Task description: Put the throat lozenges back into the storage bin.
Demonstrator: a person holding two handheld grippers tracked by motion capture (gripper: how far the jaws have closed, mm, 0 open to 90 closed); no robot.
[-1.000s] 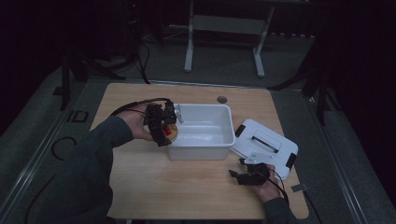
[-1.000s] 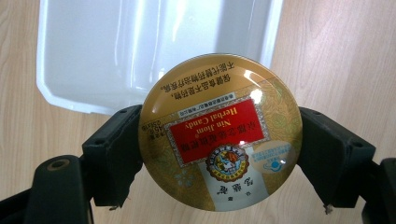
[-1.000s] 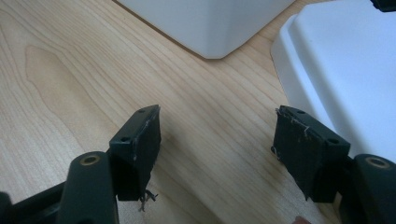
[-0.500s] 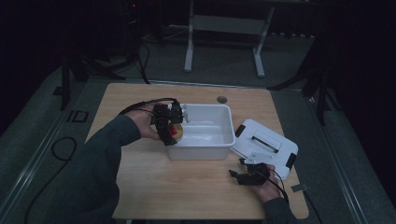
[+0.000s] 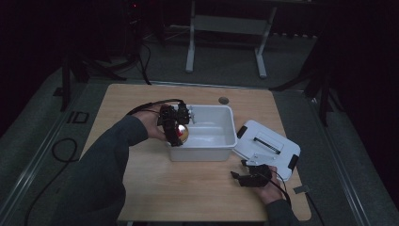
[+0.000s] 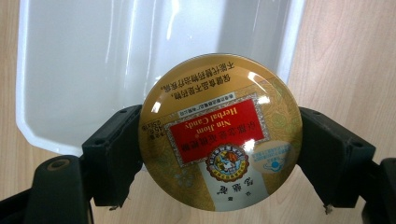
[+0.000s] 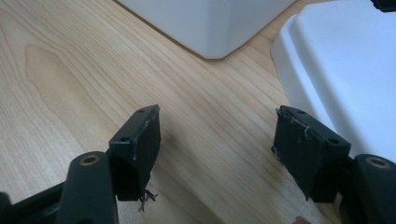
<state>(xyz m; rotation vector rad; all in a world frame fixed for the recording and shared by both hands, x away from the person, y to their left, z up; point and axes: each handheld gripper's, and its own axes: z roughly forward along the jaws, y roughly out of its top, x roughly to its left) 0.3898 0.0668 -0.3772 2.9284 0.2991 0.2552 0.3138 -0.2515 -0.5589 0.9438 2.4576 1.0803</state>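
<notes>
left gripper [image 6: 219, 154]: jaws clamp a round gold candy tin [image 6: 220, 133] by its edges, red label up | tin: held over the near-left corner of the white tub [image 5: 221, 141], partly above the wooden table [image 5: 188, 188] | right gripper [image 7: 217, 149]: jaws wide apart, nothing between, low over the table beside the white lid [image 5: 268, 148]

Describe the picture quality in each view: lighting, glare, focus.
High view: dim, room beyond the table nearly black, the tin just a small bright spot. Left gripper view: bright and sharp, print on the tin legible, white glare patches on its domed lid, the bin washed out. Right gripper view: evenly lit, wood grain crisp, the lid pale and featureless.
</notes>
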